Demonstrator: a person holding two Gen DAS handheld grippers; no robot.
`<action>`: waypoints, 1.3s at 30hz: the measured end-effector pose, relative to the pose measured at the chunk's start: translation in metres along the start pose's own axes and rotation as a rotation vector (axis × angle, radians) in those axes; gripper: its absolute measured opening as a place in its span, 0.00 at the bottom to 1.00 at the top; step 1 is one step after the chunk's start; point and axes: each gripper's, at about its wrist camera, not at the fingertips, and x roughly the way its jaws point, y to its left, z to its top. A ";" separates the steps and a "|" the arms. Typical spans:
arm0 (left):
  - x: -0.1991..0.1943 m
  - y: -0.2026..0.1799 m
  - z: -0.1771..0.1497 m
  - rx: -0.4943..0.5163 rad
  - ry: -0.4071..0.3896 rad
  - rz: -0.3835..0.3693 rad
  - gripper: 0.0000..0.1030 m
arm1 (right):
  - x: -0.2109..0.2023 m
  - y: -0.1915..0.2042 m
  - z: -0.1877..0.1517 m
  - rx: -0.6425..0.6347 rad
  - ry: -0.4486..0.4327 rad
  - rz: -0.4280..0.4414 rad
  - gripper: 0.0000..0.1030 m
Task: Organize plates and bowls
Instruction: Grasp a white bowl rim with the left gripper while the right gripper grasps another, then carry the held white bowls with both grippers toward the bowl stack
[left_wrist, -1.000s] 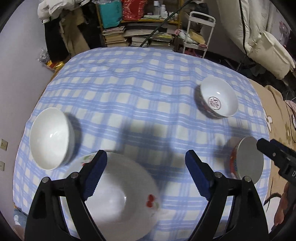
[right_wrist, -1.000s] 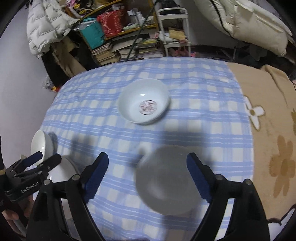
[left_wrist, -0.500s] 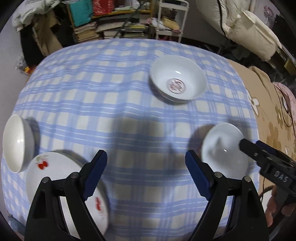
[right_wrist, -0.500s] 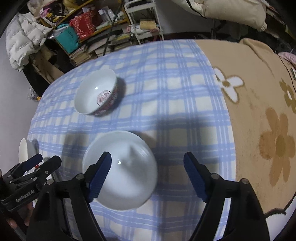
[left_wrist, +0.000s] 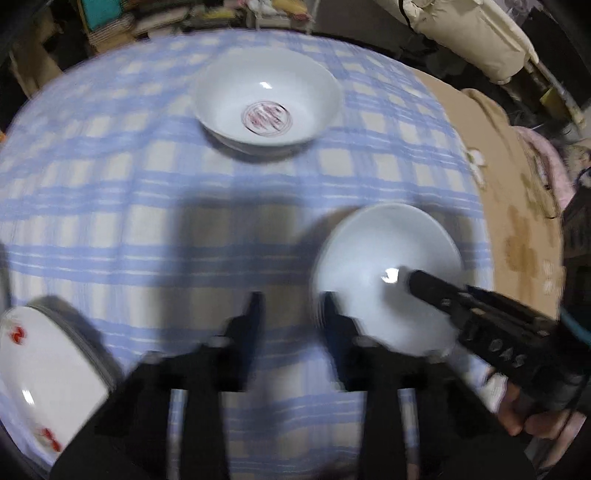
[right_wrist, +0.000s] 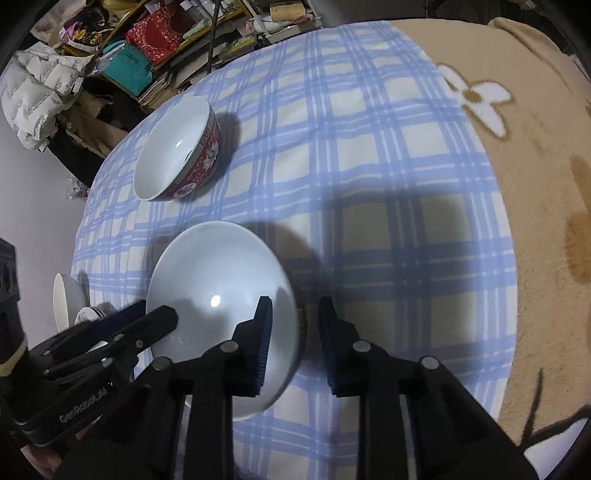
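A plain white bowl (left_wrist: 388, 266) (right_wrist: 218, 280) rests on the blue checked cloth (left_wrist: 147, 229). My left gripper (left_wrist: 293, 317) straddles its left rim, one finger inside and one outside, and its jaws are closing with a gap still showing outside the rim. My right gripper (right_wrist: 295, 328) straddles the opposite rim in the same way. Its jaws are also closing and its pads are not pressed on the wall. Farther back stands a bowl with a red patterned outside (left_wrist: 266, 96) (right_wrist: 177, 147). A cherry-printed plate (left_wrist: 40, 376) lies at the near left.
A small white bowl (right_wrist: 64, 299) stands on the far left edge of the cloth. A beige flowered blanket (right_wrist: 535, 184) covers the right side. Shelves, books and a white coat (right_wrist: 37, 96) crowd the floor behind. Bare cloth lies between the two bowls.
Both grippers have come down onto the plain white bowl and narrowed their jaws from wide open. The left one has swung right, away from the cherry plate.
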 end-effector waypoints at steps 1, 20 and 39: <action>0.001 -0.001 0.000 -0.004 0.003 -0.015 0.08 | 0.001 0.000 -0.001 -0.001 0.002 0.003 0.18; -0.042 -0.002 -0.004 0.093 -0.071 0.072 0.07 | -0.015 0.035 -0.014 -0.087 -0.044 0.002 0.13; -0.128 0.094 -0.015 -0.035 -0.179 0.147 0.07 | -0.020 0.152 -0.019 -0.166 -0.073 0.144 0.13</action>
